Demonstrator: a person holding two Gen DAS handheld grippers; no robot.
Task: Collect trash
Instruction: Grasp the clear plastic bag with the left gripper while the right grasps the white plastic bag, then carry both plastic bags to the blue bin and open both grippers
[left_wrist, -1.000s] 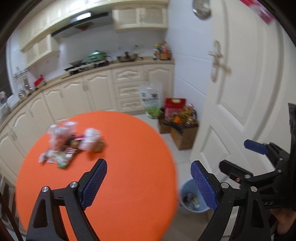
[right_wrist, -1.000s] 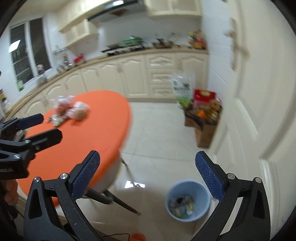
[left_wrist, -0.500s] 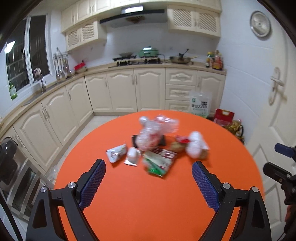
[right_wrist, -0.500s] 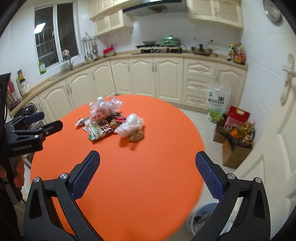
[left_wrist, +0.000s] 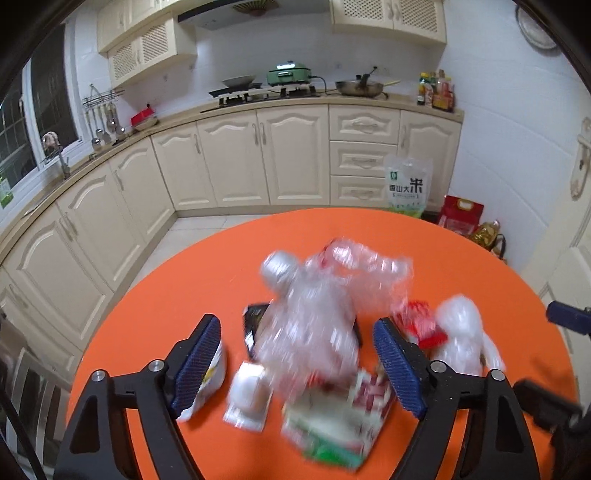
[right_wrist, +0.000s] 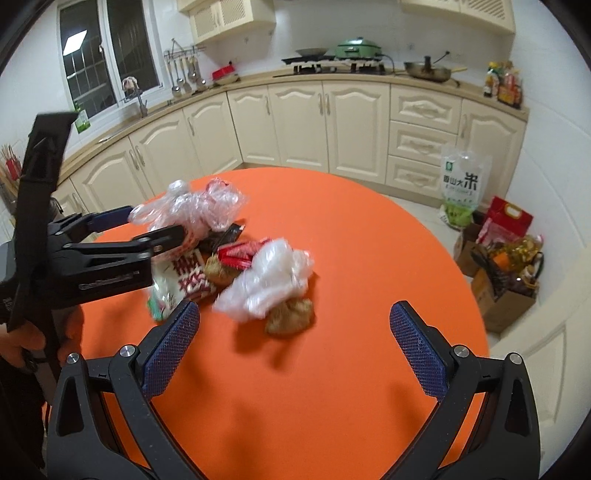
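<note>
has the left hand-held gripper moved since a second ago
Yes. The left hand-held gripper swung from the door over to the trash pile on the table, jaws just narrowing, still open.

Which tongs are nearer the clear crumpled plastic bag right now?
Left. The left tongs have just been closing around the clear plastic bag, pads not yet pressing it. The right tongs hang open further off, near the white bag.

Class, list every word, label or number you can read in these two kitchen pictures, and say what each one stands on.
"山大米": on the rice bag standing against the drawers; its first character and the small line below are too small to read.
Raised lettering on the left gripper side: too blurred to read.
Red and white snack packet print: blurred, unreadable.
Bottle labels on the counter: too small.
</note>
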